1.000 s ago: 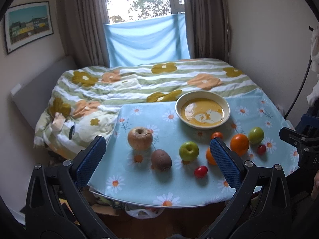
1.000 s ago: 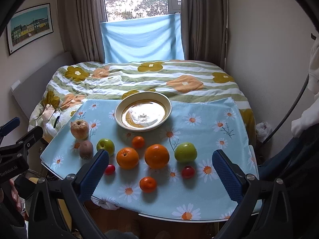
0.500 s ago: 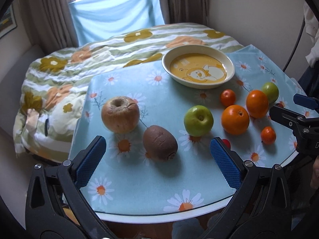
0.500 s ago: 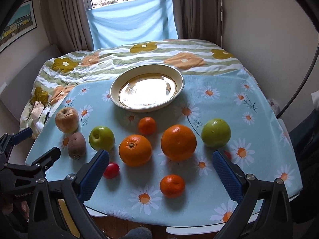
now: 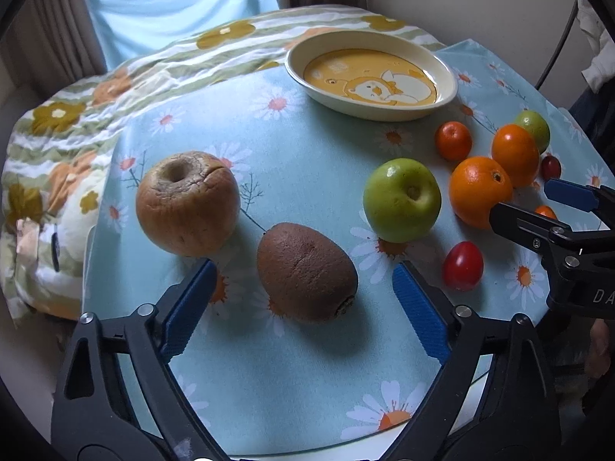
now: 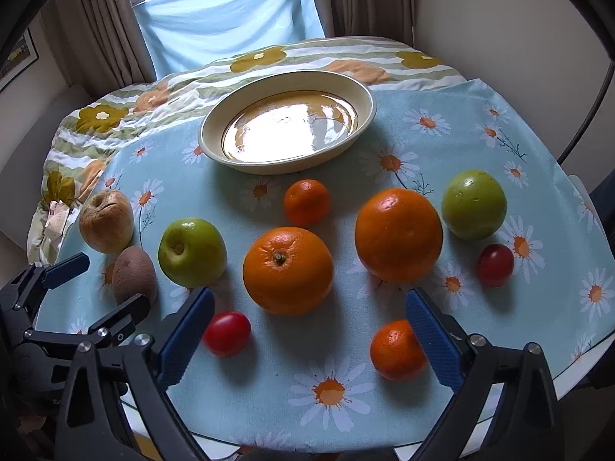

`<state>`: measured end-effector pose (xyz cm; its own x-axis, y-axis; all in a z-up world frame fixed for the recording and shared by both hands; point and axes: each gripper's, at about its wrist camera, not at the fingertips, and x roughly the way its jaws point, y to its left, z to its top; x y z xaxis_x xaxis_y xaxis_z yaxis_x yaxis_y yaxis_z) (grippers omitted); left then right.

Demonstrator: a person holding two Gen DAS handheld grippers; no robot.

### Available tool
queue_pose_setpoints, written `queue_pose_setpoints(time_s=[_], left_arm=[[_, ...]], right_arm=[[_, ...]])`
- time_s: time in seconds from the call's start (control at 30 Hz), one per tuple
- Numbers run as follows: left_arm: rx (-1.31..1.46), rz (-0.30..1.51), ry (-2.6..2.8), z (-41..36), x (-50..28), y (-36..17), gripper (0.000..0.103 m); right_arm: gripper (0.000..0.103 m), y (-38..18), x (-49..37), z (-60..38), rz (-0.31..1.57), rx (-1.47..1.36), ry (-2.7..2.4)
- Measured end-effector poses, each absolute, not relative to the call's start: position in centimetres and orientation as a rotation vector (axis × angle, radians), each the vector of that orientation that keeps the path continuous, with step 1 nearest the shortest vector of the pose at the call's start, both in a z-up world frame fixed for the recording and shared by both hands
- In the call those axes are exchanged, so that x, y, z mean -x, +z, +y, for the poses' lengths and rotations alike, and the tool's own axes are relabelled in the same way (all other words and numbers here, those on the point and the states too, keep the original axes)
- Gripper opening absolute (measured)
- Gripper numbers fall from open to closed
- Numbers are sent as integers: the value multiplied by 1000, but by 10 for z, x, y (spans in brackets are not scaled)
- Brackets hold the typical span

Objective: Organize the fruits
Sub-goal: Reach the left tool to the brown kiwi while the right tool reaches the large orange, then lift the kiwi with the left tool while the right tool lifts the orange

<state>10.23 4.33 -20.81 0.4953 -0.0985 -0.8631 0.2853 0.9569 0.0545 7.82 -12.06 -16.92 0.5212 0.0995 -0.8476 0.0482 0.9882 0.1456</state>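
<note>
1. Left gripper (image 5: 301,288): jaws wide but closing, blue pads clear of everything. Kiwi (image 5: 306,272) lies between them, untouched, on the daisy tablecloth (image 5: 307,376)
2. Wrinkled brown apple (image 5: 187,203) sits just beyond the left pad, near the kiwi but apart from it
3. Green apple (image 5: 402,199) sits beyond the right pad of the left gripper; a red cherry tomato (image 5: 462,265) lies just beside it, nearer the camera
4. Right gripper (image 6: 309,320): jaws also wide and closing, gripping nothing. Stem-up orange (image 6: 288,271) is just ahead of the gap between the pads
5. In the right wrist view that same cherry tomato lies by the gripper's left pad; a small mandarin (image 6: 396,349) is partly hidden behind its right pad, contact cannot be told
6. Second orange (image 6: 398,234) is to the right of the stem-up one, close but apart. Another small mandarin (image 6: 306,202) sits behind and between them
7. Second green apple (image 6: 473,204) is at far right, with a darker cherry tomato (image 6: 495,265) in front of it
8. Cream dish (image 6: 215,125) with yellow-orange inside sits at the back of the table, holding no fruit; all fruit is on the cloth
9. Floral duvet (image 6: 115,115) and blue cloth over the window (image 6: 230,19) are behind the table
</note>
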Motion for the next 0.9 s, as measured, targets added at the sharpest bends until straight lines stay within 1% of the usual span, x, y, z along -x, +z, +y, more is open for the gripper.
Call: queue_pose_setpoints(time_s=[0.07,0.13,0.17,0.2,0.23,0.3,0.33,0.37,0.43,0.57,0.63,0.9], left_arm=[[-201,1042,-248,43,-105,-213,92],[-200,1055,-261,43,-107,-217,85],[-198,1060,-266,42,-108,-219,84],[-196,1065,-272,42,-109,-220,80],[-195,1068,-277,41,-110,-221,74],[-205,1074,-266,41,-112,-224,69],[-208,1078,-260,41,-113,-225,65],[-207,1080,-253,43,-114,-225,63],[-182,1085,-261,47,-116,-225,62],[-183,1081,-265,49,-113,-224,61],[-187,1079,-263,49,-113,-223,60],[-179,1078,-260,51,-110,-222,59]], right_arm=[[95,-173,-81,-118,1034,-171,23],[92,-176,-84,-115,1040,-182,22],[92,-177,-84,-113,1043,-177,19],[91,-179,-86,-111,1045,-171,15],[88,-180,-88,-109,1047,-168,14],[82,-183,-91,-107,1055,-165,14],[80,-184,-93,-107,1058,-166,13],[79,-185,-94,-107,1060,-169,13],[76,-187,-97,-106,1065,-173,11],[74,-189,-102,-105,1067,-171,11],[71,-190,-104,-105,1068,-169,14],[64,-193,-110,-100,1071,-157,18]])
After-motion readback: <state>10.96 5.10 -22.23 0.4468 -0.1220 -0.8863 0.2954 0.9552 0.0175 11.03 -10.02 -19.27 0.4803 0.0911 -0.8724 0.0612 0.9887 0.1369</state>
